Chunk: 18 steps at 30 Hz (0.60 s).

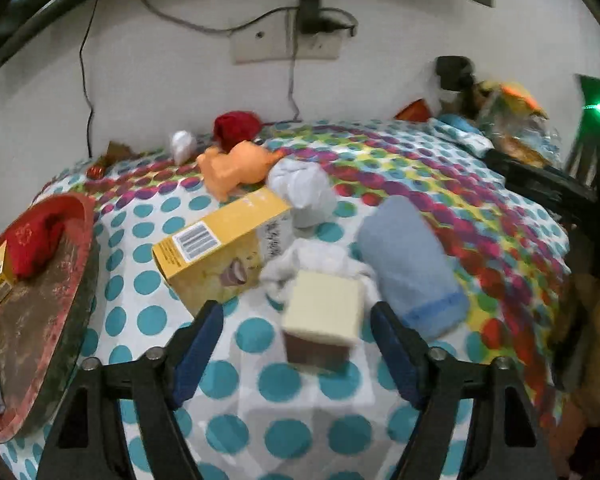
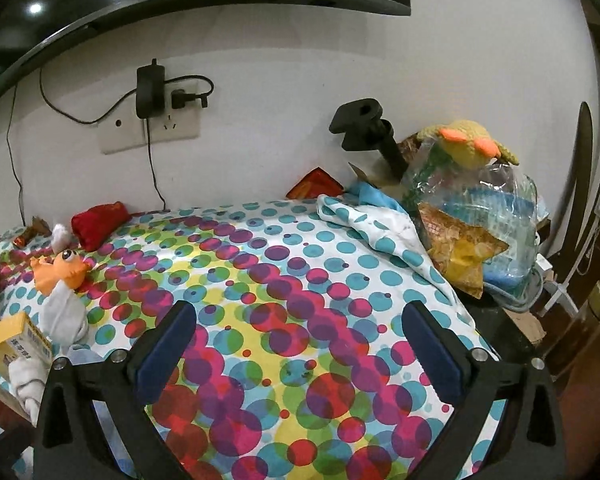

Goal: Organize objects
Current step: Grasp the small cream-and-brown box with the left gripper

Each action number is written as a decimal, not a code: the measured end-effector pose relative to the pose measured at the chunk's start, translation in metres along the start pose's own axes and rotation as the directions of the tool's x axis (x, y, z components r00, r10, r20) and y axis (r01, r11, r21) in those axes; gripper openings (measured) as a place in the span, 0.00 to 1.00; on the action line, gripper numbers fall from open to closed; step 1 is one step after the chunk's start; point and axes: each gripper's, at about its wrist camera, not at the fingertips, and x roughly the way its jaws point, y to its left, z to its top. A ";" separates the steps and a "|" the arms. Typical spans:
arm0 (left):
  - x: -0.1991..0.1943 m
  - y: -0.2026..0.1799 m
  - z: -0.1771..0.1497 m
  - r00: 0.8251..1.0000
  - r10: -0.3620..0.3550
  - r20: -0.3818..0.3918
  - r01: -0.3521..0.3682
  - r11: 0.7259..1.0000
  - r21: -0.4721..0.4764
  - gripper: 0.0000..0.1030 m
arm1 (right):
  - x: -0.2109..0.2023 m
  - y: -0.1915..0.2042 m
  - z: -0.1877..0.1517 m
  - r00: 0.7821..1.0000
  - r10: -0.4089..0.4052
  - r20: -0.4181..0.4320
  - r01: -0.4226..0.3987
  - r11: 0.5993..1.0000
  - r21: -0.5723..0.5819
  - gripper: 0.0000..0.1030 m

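Observation:
In the left wrist view my left gripper (image 1: 298, 330) is open, its jaws on either side of a small cream-topped brown box (image 1: 320, 320) that lies on the dotted cloth, not touching it. Behind it lie a white sock bundle (image 1: 320, 258), a yellow carton (image 1: 220, 250), a blue rolled cloth (image 1: 410, 264), a grey sock bundle (image 1: 302, 188), an orange toy (image 1: 236, 166) and a red pouch (image 1: 236, 126). A red tray (image 1: 40, 288) at the left holds a red pouch and a small yellow box. My right gripper (image 2: 300, 334) is open and empty over the cloth.
A white wall with a socket and cables (image 1: 300, 36) stands behind the table. At the right edge sits a pile of plastic bags with a knitted yellow toy (image 2: 472, 140) and a black clamp (image 2: 364, 124). The carton (image 2: 16, 340) and orange toy (image 2: 60, 272) show at the right wrist view's left.

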 end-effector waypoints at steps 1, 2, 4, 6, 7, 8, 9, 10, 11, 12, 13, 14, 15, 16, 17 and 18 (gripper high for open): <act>0.001 0.004 0.001 0.999 -0.035 -0.004 0.035 0.999 -0.021 0.31 | 0.001 -0.001 0.000 1.000 0.004 -0.004 -0.004 1.000 0.006 1.00; 0.001 0.007 0.002 0.999 -0.040 -0.013 0.040 0.998 -0.038 0.28 | 0.002 -0.003 0.000 1.000 0.009 -0.009 -0.009 1.000 0.013 1.00; -0.007 0.009 0.000 0.999 -0.042 0.004 0.042 0.998 -0.045 0.28 | 0.003 -0.004 0.000 1.000 0.010 -0.014 -0.009 1.000 0.018 1.00; -0.015 0.008 0.002 0.999 -0.030 0.017 0.030 0.999 -0.029 0.28 | 0.002 -0.002 0.000 1.000 0.003 -0.009 -0.003 1.000 0.009 1.00; -0.021 0.009 0.003 0.999 -0.027 0.025 0.027 0.999 -0.030 0.28 | 0.001 -0.001 0.000 1.000 0.003 -0.006 -0.003 1.000 0.004 1.00; -0.026 0.012 0.005 0.999 -0.023 0.030 0.024 0.999 -0.041 0.28 | 0.001 0.001 0.000 1.000 0.003 -0.003 -0.003 1.000 -0.003 1.00; -0.030 0.014 0.007 0.999 -0.024 0.030 0.025 0.998 -0.050 0.28 | 0.001 0.001 -0.001 1.000 0.002 -0.002 -0.002 1.000 -0.006 1.00; -0.034 0.016 0.009 0.999 -0.018 0.034 0.020 0.998 -0.053 0.28 | 0.001 0.001 -0.001 1.000 0.001 -0.002 -0.001 1.000 -0.007 1.00; -0.040 0.018 0.012 0.999 -0.006 0.042 0.008 0.999 -0.049 0.28 | 0.001 0.001 -0.001 1.000 0.001 -0.004 -0.001 1.000 -0.004 1.00; -0.044 0.020 0.014 0.999 0.003 0.045 -0.001 0.999 -0.046 0.28 | 0.002 0.001 -0.001 1.000 0.001 -0.009 -0.001 1.000 -0.002 1.00; -0.048 0.023 0.015 0.999 0.012 0.047 -0.010 0.999 -0.045 0.28 | 0.002 0.001 -0.001 1.000 0.003 -0.013 -0.003 1.000 0.000 1.00; -0.053 0.027 0.017 0.998 0.025 0.053 -0.023 0.999 -0.049 0.28 | 0.003 0.000 -0.001 1.000 0.010 -0.016 -0.010 1.000 0.004 1.00; -0.056 0.032 0.018 0.998 0.037 0.058 -0.034 0.998 -0.055 0.28 | 0.003 -0.001 -0.001 1.000 0.014 -0.018 -0.014 1.000 0.006 1.00; -0.060 0.037 0.019 0.997 0.047 0.061 -0.043 0.997 -0.063 0.28 | 0.004 -0.001 -0.001 1.000 0.016 -0.020 -0.016 1.000 0.008 1.00; -0.064 0.044 0.020 0.996 0.059 0.061 -0.054 0.996 -0.075 0.28 | 0.004 -0.001 -0.001 1.000 0.018 -0.021 -0.018 1.000 0.009 1.00; -0.068 0.051 0.021 0.996 0.071 0.063 -0.065 0.994 -0.086 0.28 | 0.004 -0.001 -0.001 1.000 0.014 -0.020 -0.014 1.000 0.007 1.00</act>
